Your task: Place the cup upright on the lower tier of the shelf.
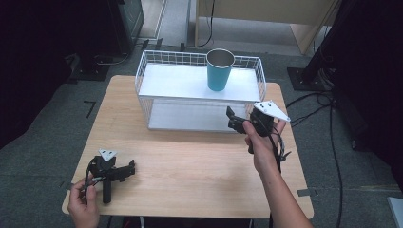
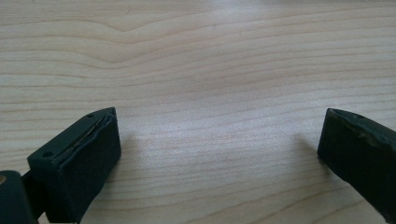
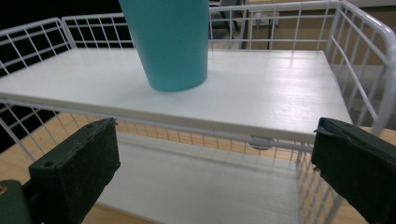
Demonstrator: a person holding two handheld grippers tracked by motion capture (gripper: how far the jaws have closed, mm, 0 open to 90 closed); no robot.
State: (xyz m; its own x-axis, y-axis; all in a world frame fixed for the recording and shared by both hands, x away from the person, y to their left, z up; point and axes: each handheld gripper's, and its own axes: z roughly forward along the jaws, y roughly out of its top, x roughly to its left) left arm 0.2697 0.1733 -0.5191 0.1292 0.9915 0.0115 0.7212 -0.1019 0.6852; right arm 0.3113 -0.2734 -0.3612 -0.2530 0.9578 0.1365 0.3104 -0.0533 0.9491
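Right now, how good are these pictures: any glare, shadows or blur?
High view: the wooden table is evenly lit and the edges of the room fall off into dark. Left gripper view: soft shadows lie beside each jaw of the left gripper and a pale sheen crosses the wood. Right gripper view: glare streaks the white shelf, and the teal cup is cut off at the top.

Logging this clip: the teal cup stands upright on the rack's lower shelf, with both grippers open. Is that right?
Not quite. The teal cup stands upright on the upper shelf of the white wire rack, as the high view shows. Both the left gripper and the right gripper are open.
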